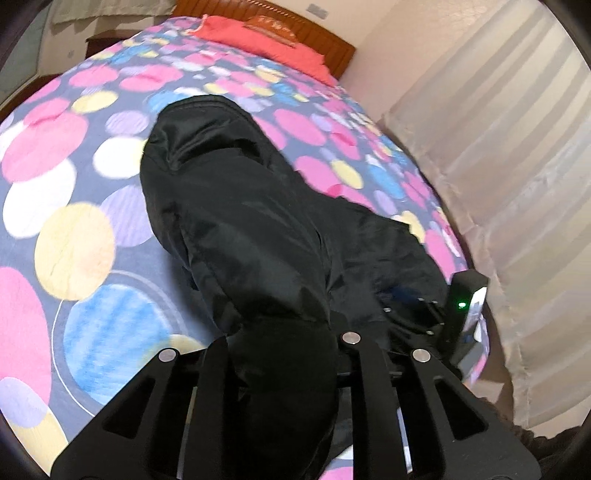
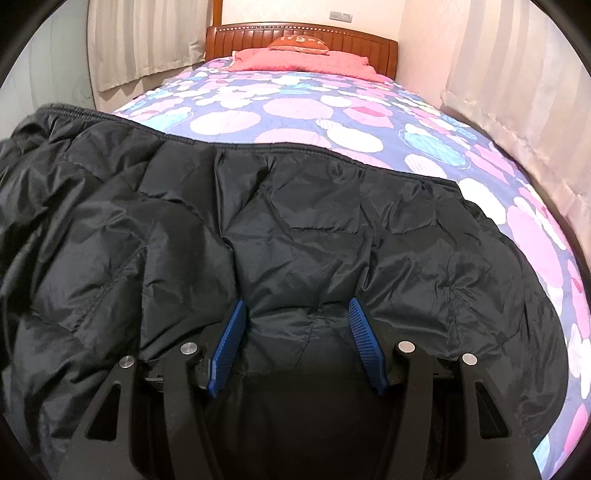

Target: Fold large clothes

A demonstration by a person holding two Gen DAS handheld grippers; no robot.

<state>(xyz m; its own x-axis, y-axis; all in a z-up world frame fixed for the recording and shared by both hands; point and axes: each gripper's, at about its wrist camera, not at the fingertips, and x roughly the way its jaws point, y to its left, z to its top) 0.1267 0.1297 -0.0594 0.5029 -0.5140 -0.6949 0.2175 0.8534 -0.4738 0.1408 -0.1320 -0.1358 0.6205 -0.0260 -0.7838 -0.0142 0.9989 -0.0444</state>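
Jacket: a black quilted jacket lies spread over the near end of the bed, reaching almost from the left edge to the right edge; its hem runs across the bed toward the headboard.
Left gripper: the left gripper is closed on a bunched fold of the jacket; the cloth fills the gap between its arms and hides the fingertips.
Lifted part: from that grip a long black fold, perhaps a sleeve, stretches away over the spotted bedcover.
Right gripper: the right gripper has its jaws about half apart, a puffed ridge of the jacket between the blue pads, which touch the cloth on both sides.
Far end: red pillows lie against the headboard.
Sides: pale curtains hang along the right edge of the bed.
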